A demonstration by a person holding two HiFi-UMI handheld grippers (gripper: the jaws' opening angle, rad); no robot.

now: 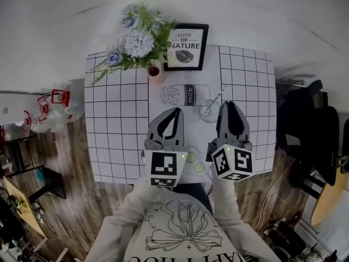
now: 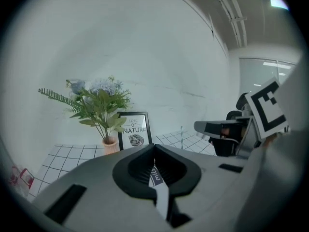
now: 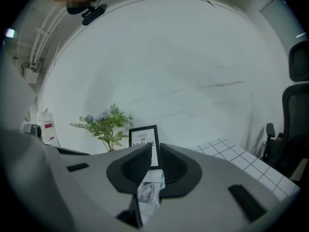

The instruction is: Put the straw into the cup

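A clear glass cup (image 1: 208,111) stands on the checked table (image 1: 120,124), and a thin pale straw (image 1: 218,96) leans out of it toward the far right. My right gripper (image 1: 230,105) hovers just right of the cup; its jaws stand a narrow gap apart with nothing between them (image 3: 154,146). To the cup's left my left gripper (image 1: 176,111) is shut and empty, jaw tips touching (image 2: 154,148). The left gripper view shows the straw (image 2: 181,132) as a thin upright line, with the cup hidden behind the gripper body.
A paper with a milk bottle drawing (image 1: 185,95) lies behind the cup. At the table's far edge stand a flower vase (image 1: 155,70) and a framed print (image 1: 185,47). A dark chair (image 1: 305,124) is right of the table, and red and clear clutter (image 1: 49,113) is left.
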